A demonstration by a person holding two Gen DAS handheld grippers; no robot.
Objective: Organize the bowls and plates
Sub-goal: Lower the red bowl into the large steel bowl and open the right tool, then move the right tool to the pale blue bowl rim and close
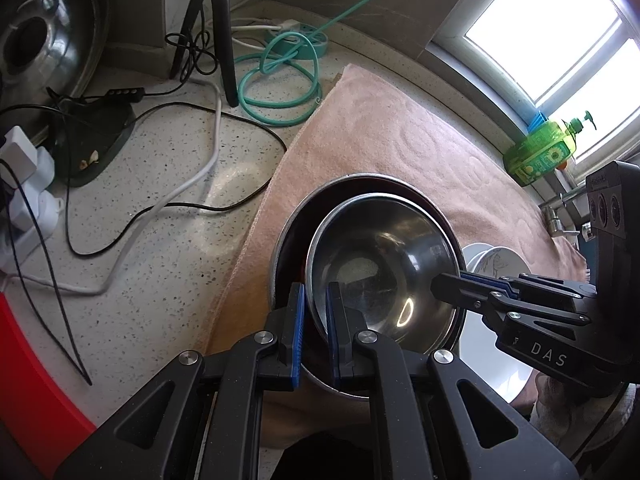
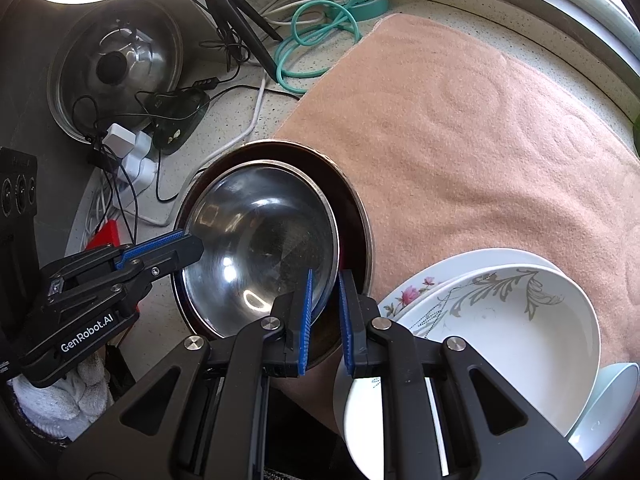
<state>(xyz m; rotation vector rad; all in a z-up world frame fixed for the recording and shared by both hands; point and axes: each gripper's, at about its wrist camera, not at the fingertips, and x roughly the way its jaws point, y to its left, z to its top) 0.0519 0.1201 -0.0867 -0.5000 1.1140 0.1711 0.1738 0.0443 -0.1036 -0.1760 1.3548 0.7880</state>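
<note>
Both claws pinch opposite rims of the steel bowl (image 2: 260,240) – left gripper (image 1: 315,300), right gripper (image 2: 325,280) – nesting it into the larger bowl (image 2: 352,208); next, release evenly

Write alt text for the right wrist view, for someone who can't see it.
Two black tools with blue pads, right tool and left tool, are clamped on opposite rims of a steel bowl sitting inside a larger dark bowl on a pink towel. White patterned plates are stacked on the right; cables lie behind.
</note>
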